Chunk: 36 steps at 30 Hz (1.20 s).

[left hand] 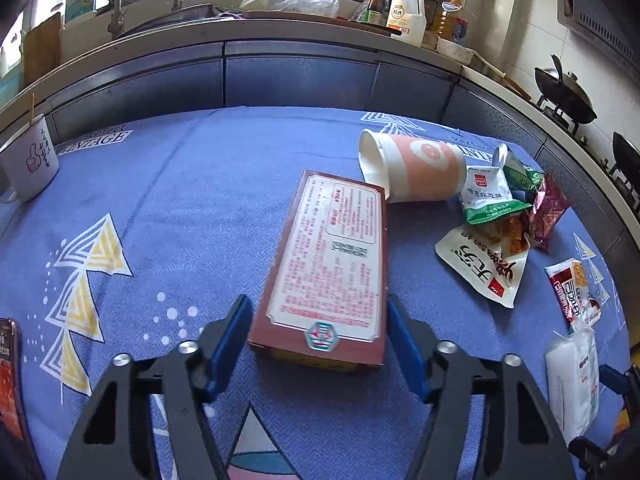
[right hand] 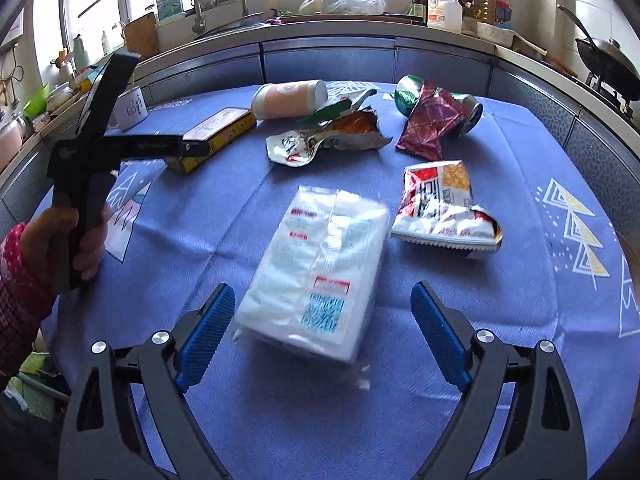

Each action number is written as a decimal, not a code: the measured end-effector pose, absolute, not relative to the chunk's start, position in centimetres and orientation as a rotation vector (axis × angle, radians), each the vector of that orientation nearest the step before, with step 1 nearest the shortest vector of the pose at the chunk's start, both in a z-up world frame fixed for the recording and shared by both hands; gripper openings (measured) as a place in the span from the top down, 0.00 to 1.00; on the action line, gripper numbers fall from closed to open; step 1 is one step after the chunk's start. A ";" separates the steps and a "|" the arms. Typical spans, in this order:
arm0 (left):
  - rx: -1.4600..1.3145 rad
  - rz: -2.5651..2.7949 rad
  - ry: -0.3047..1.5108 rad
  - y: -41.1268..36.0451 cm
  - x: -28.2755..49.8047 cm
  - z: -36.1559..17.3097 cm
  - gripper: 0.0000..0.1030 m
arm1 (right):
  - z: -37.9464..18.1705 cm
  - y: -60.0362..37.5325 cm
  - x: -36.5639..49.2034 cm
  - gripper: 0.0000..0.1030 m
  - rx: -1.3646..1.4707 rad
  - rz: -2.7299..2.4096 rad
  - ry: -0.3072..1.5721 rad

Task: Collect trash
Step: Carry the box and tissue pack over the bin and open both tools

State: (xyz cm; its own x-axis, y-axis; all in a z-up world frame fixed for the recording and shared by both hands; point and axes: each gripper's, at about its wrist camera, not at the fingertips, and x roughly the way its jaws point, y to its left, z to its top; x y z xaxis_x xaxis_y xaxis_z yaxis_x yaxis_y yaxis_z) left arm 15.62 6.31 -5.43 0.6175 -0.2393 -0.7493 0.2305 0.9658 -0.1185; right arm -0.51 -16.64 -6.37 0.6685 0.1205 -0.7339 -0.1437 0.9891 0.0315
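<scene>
My left gripper (left hand: 320, 344) is open, its blue pads on either side of the near end of a flat red carton (left hand: 332, 264) lying on the blue tablecloth; no pad presses it. My right gripper (right hand: 320, 332) is open around a white tissue pack (right hand: 320, 268), with gaps on both sides. Beyond lie a tipped pink paper cup (left hand: 416, 168), an opened white snack bag (right hand: 324, 140), a green-white packet (left hand: 486, 196), a maroon wrapper (right hand: 430, 124), a crushed can (right hand: 468, 114) and a red-white snack bag (right hand: 440, 208). The left gripper also shows in the right wrist view (right hand: 188, 148) at the carton (right hand: 218, 132).
A white enamel mug (left hand: 30, 168) stands at the table's far left. A red packet (left hand: 10, 380) lies at the left edge. Behind the table runs a kitchen counter (left hand: 280, 32) with sink, bottles and a jug; woks (left hand: 564, 88) sit on the stove at the right.
</scene>
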 end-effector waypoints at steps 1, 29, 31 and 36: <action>-0.002 -0.270 0.865 6.1 15.5 -5.4 0.40 | -6.8 -16.5 -0.5 0.16 -0.030 0.162 0.833; -0.049 -0.395 0.932 2.6 6.0 -3.6 0.43 | -5.4 -16.4 3.3 0.18 -0.248 0.309 0.754; -0.039 -0.385 0.938 2.6 5.8 -3.7 0.43 | -5.5 -16.0 3.9 0.16 -0.297 0.315 0.752; -0.023 -0.379 0.925 2.7 5.3 -4.0 0.43 | -6.6 -16.3 5.6 0.18 -0.313 0.327 0.810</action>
